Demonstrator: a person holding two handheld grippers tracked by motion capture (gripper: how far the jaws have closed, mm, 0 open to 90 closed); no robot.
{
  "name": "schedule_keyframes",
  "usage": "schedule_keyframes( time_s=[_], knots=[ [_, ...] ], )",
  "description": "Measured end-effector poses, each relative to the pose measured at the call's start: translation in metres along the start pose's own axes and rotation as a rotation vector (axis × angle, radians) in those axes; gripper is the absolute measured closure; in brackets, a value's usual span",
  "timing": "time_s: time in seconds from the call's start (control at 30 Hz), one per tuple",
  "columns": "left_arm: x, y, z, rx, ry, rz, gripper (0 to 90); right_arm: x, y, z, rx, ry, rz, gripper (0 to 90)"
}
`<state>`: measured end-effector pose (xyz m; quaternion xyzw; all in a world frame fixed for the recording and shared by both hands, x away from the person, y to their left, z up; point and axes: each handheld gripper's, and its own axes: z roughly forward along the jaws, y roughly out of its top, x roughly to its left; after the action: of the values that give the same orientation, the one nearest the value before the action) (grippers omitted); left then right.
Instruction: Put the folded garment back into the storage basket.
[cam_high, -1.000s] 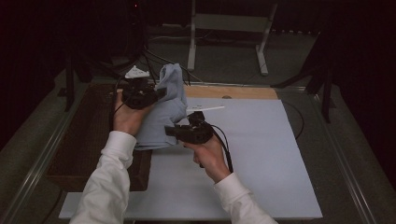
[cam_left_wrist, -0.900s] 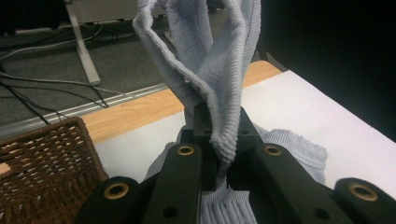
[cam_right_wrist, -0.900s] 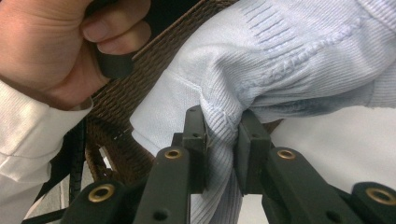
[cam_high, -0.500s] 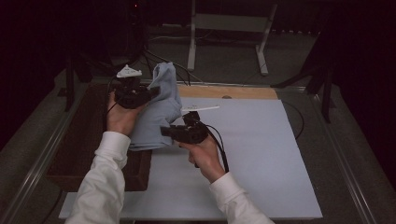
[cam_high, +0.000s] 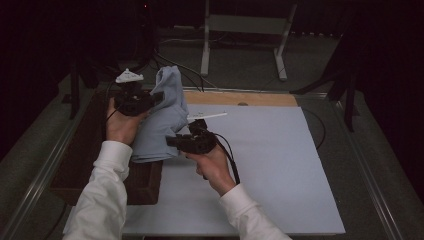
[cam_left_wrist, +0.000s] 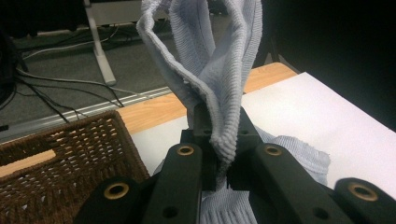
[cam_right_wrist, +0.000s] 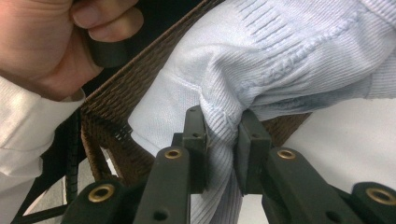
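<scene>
Mid-lift, by the look of it. Pale blue knitted garment (cam_high: 162, 117) hanging in the air between wicker basket (cam_high: 80, 160) and white sheet (cam_high: 270, 165) on the desk (cam_high: 235, 98), lower hem draped over the basket's near corner. Left gripper (cam_high: 156, 96) up high, jaws pinched tight on a bunched fold near the top of the cloth. Right gripper (cam_high: 172, 142) lower down, jaws closed on a thick wad of ribbed knit close to the basket's rim.

Done so far, judging from the lie of things: garment gripped at two points and mostly out of the basket. Left to do, most likely: carrying it clear over the sheet, laying it down, spreading it flat, perhaps folding. No part spread out yet.
</scene>
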<state>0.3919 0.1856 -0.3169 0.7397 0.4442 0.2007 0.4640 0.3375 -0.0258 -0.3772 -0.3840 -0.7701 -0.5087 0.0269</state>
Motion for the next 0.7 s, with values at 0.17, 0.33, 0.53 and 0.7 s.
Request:
schedule_keyframes(
  time_s=[0.17,0.33,0.53,0.7],
  knots=[
    [0.004,-0.001,-0.001,0.001,0.001,-0.008,85.8,0.001,-0.001,0.003,0.006,0.000,0.002,77.3],
    [0.007,-0.002,-0.002,0.003,0.003,-0.010,85.8,0.003,-0.001,0.007,0.011,0.001,0.001,77.3],
    [0.012,-0.004,-0.004,0.001,0.005,-0.013,85.7,0.005,-0.002,0.011,0.016,0.002,-0.004,77.3],
    [0.017,-0.006,-0.006,0.003,0.009,-0.019,85.7,0.008,-0.002,0.015,0.025,0.003,-0.007,77.3]
  ],
)
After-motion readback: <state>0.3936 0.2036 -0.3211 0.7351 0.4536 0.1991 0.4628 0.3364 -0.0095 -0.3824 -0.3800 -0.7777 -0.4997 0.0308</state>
